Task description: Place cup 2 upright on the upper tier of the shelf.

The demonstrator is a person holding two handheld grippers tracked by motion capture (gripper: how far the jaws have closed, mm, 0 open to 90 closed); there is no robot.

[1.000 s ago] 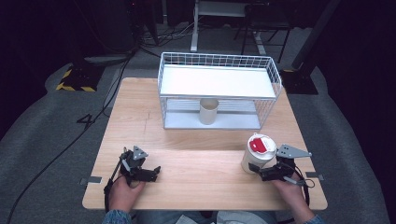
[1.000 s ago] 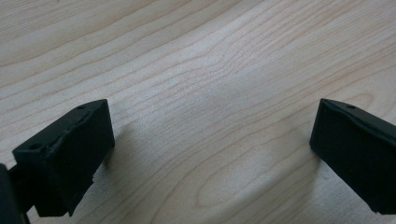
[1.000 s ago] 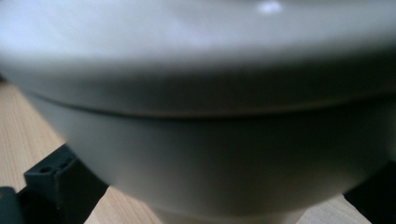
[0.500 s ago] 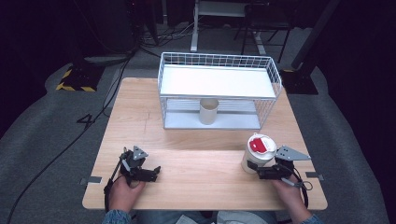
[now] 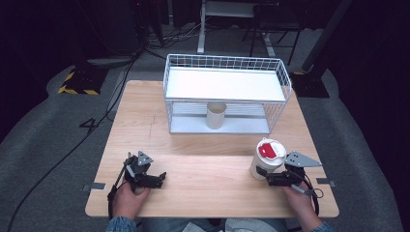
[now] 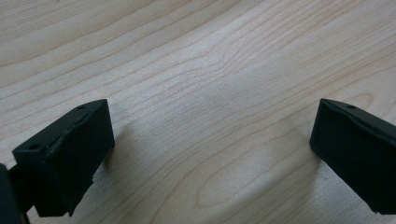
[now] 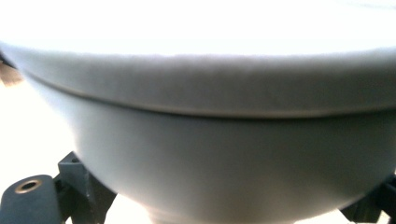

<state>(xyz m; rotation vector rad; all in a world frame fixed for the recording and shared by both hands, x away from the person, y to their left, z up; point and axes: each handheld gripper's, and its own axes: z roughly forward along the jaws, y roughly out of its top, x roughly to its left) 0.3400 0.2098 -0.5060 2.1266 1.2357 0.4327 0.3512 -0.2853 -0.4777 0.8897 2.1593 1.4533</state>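
A white cup [image 5: 261, 163] with a white lid and a red label [image 5: 267, 150] stands at the front right of the wooden table [image 5: 208, 145]. My right gripper [image 5: 265, 174] reaches it from the right, low at its base. In the right gripper view the cup's wall [image 7: 224, 140] sits between the black fingers [image 7: 84, 186]; the jaws have just been closing and now press on it. My left gripper [image 5: 158, 179] rests at the front left, open, with bare wood between its jaws [image 6: 210, 154].
A white wire rack [image 5: 167, 87] stands at the back middle of the table, with a flat white shelf on top. A beige cup [image 5: 216, 115] stands upright under that shelf. Dark floor and cables surround the table.
The right gripper's jaws have drawn in against the base of the white cup. Neither hand has shifted, and the cup stands where it was.
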